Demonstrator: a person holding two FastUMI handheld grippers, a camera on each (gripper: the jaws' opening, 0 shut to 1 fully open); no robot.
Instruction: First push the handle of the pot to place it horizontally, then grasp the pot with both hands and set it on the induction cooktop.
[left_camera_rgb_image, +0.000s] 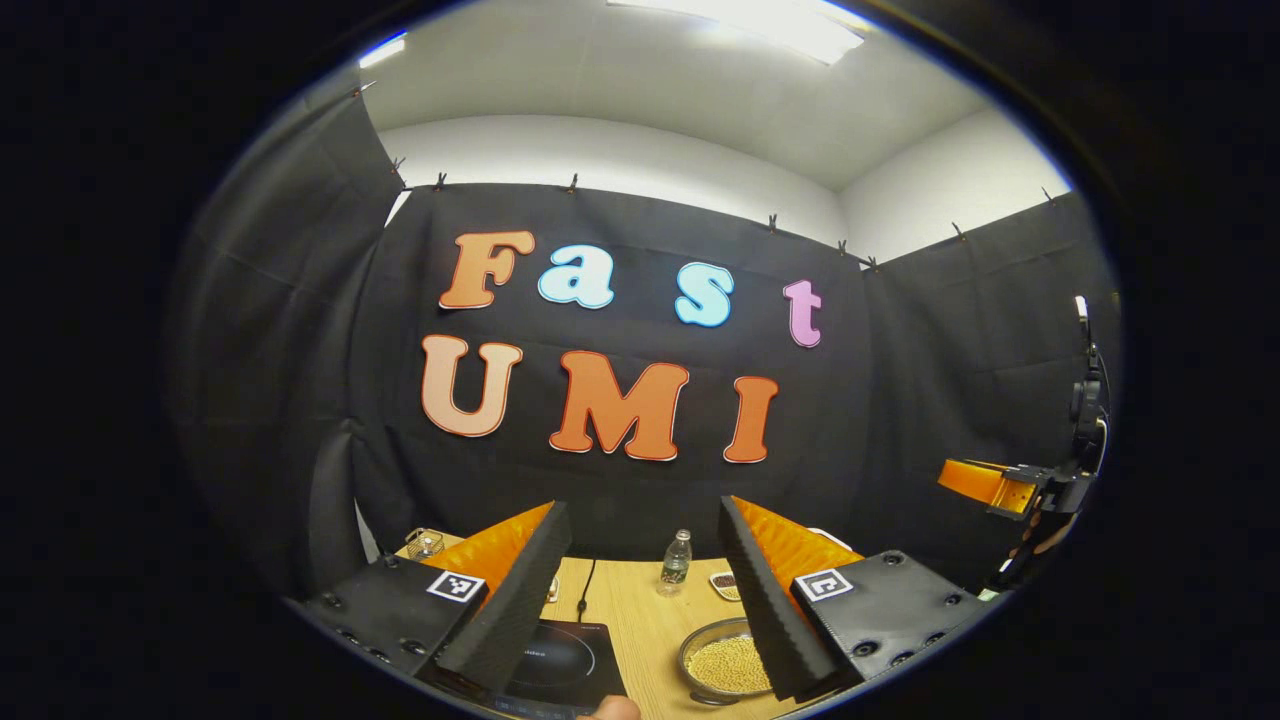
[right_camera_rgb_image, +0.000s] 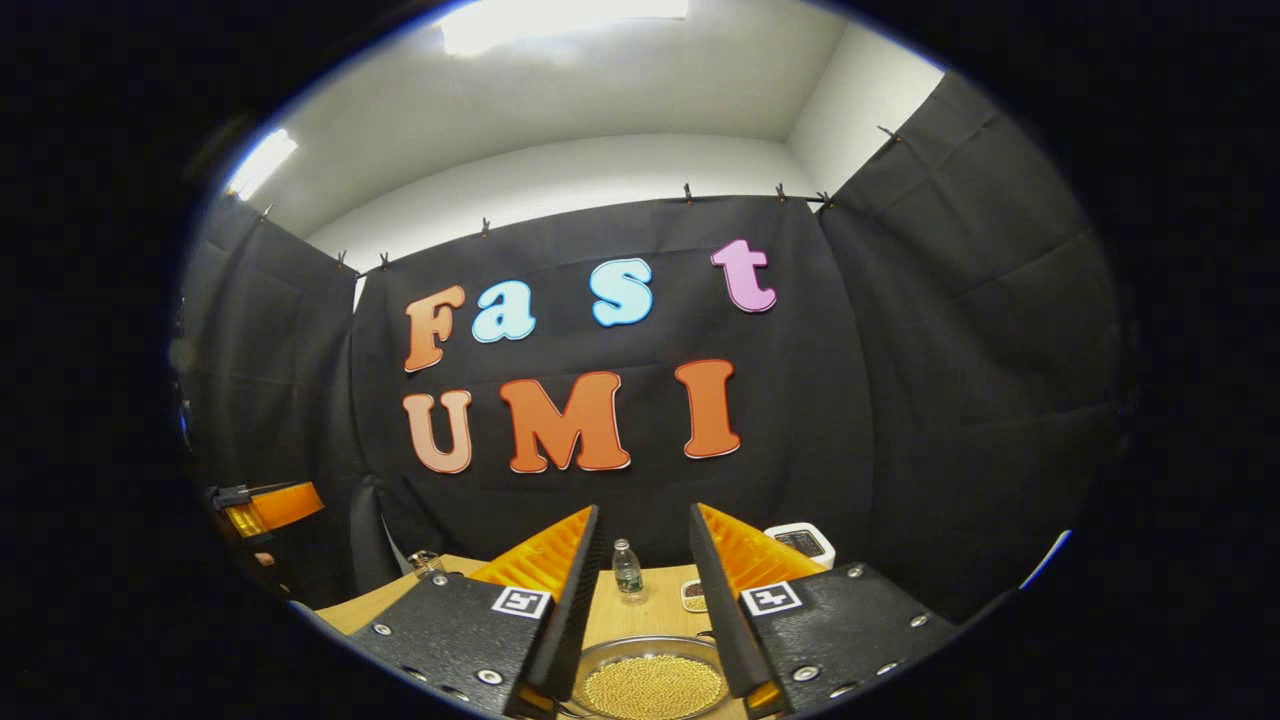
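left gripper: your fingers stand wide apart, nothing between them, raised above the near table edge.
right gripper: your fingers are parted, narrower gap, holding nothing, raised right over the pot.
pot: on the wooden table, full of yellow grains; in the left gripper view it sits right of the induction cooktop, close beside it, not on it.
handle: can't tell, hidden by fingers.
far side: water bottle, small dish, white device.
far left corner: wire basket.
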